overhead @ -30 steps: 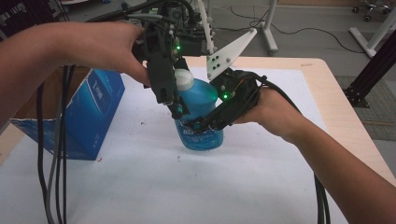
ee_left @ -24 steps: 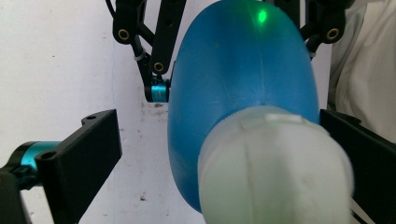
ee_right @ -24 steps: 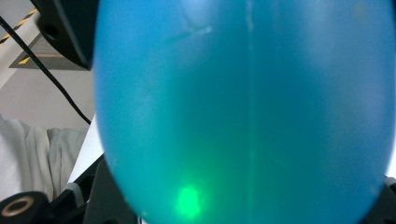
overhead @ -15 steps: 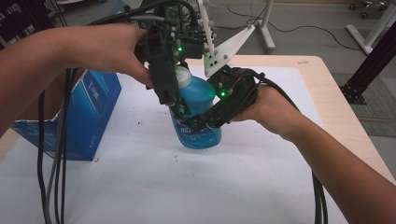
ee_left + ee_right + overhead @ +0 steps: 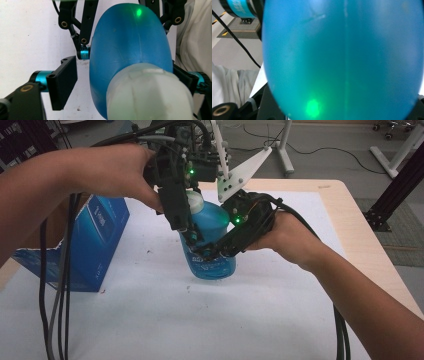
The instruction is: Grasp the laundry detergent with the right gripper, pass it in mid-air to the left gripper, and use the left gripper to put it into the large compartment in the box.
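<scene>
Translucent blue plastic bottle point(image 5: 212, 240) with white cap point(image 5: 150, 96) stood upright on the white table point(image 5: 150, 320), clamped by our right gripper point(image 5: 212, 254). Our left gripper point(image 5: 125, 77), jaws just closing, bracketed the cap without contact; next we needed full closure, then twisting.

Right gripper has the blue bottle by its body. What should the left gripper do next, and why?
Probably finish closing the left gripper on the white cap. Its jaws have just been closing, yet in the left gripper view one pad stands apart from the blue bottle, which the right gripper steadies on the table.
</scene>
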### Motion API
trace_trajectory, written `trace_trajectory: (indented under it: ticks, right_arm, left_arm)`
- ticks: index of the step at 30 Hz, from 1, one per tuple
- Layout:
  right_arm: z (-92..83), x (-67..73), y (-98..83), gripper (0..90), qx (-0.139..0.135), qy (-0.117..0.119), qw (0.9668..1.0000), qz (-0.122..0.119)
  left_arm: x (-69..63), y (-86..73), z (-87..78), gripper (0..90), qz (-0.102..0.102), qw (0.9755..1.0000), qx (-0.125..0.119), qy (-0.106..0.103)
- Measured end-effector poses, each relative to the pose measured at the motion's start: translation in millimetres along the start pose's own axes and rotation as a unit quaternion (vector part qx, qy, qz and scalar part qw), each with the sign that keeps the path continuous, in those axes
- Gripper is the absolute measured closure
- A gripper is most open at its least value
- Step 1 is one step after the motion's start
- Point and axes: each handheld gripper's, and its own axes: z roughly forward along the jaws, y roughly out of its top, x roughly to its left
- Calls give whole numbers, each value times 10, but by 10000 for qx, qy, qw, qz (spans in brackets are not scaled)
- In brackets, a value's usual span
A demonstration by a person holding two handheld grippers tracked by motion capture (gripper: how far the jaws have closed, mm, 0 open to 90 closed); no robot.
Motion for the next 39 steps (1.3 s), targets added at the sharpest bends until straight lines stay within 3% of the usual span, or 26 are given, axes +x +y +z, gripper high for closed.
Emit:
trace_trajectory:
  ticks: [19,35,37,39]
  right_arm:
    - [8,-7,-9,447,35,16,10000,20]
    - [35,28,-7,436,49,45,10000,28]
    - [40,45,2,388,55,22,10000,10]
    - [34,76,10,271,51,-76,10000,-26]
  left_arm:
    - [-11,6,-5,374,199,9995,-84,-245]
    - [-43,21,-12,379,201,9995,19,-248]
    - [-47,24,-21,379,196,9995,69,-228]
    - [-45,10,-27,379,162,9995,169,-224]
